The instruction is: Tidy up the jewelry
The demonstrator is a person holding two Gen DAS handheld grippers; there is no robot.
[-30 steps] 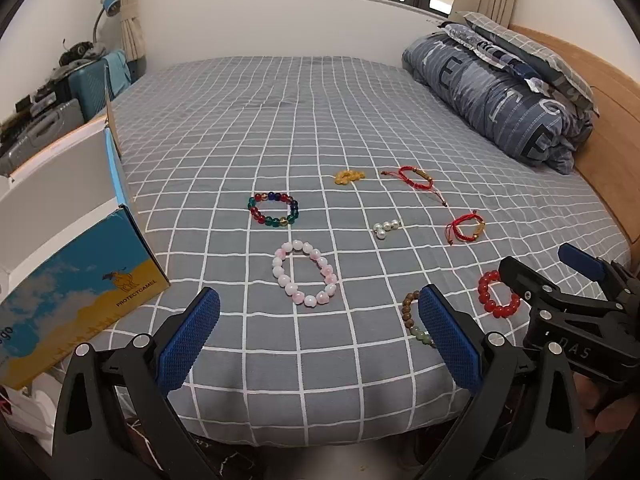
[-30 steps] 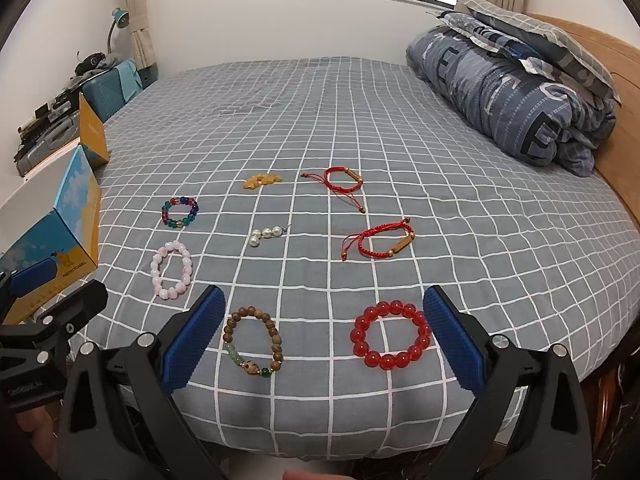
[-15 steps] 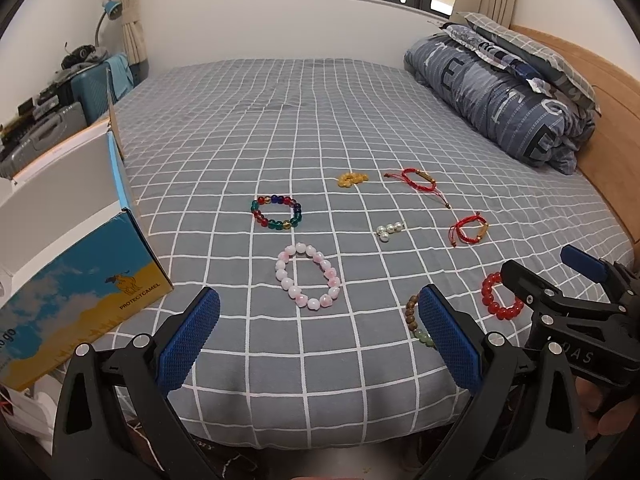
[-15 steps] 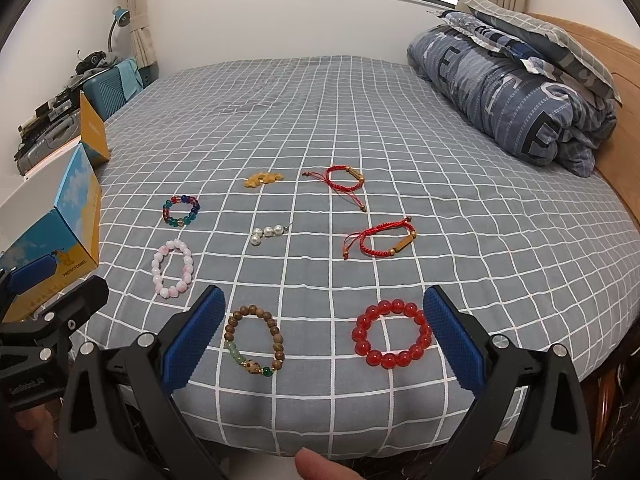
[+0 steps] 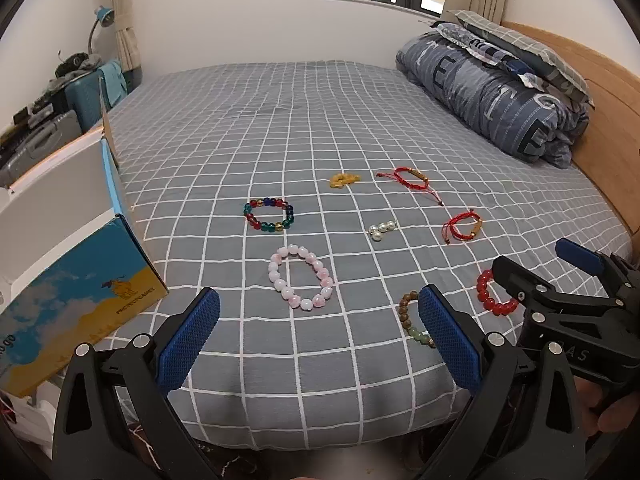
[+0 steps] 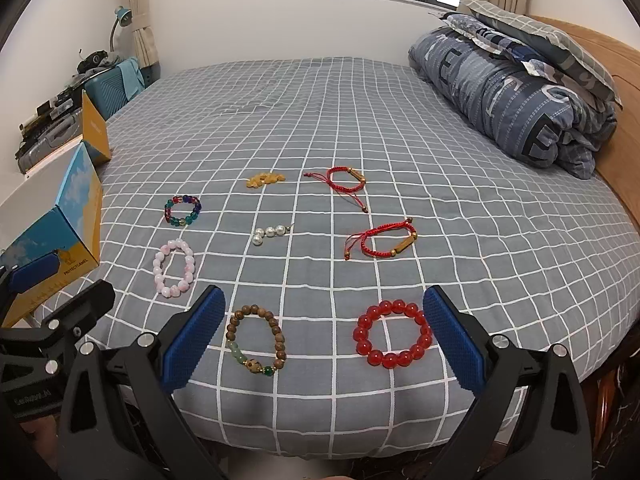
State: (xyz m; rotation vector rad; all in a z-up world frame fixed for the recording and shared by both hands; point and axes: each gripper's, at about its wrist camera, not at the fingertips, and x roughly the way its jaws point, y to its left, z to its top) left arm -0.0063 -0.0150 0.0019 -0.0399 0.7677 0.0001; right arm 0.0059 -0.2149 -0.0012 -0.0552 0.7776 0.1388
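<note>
Jewelry: I count eight pieces, all loose on the grey checked bedsheet [image 6: 500, 240], none touching another; taking the pearl cluster [image 6: 269, 233] as my landmark, the yellow bead cluster [image 6: 265, 179] lies beyond it; the multicolour bead bracelet [image 6: 182, 210] to its left; the pink bead bracelet [image 6: 174, 268] nearer me and left; the wooden bead bracelet [image 6: 256, 341] nearer me, at the bed edge; the red bead bracelet [image 6: 393, 339] nearer me and right; one red cord bracelet [image 6: 381, 243] to its right; the other red cord bracelet [image 6: 346, 180] beyond and right.
Progress: as I judge it, nothing is sorted yet; every piece is left to gather, and I take the open cardboard box [image 5: 76, 284] far left of the pearls for the likely destination, though that is my guess.
Left gripper [image 5: 320, 338]: jaws wide, holding nothing, short of the pink bracelet.
Right gripper [image 6: 326, 340]: jaws wide, empty; the wooden and red bead bracelets sit between its pads.
Hidden: my left pad [image 5: 450, 338] covers part of the wooden bracelet; the right gripper's frame cuts off the red one in the left view; the box interior is out of sight; the box print is cropped; I can't tell whether the pearls are earrings or a broken strand.
</note>
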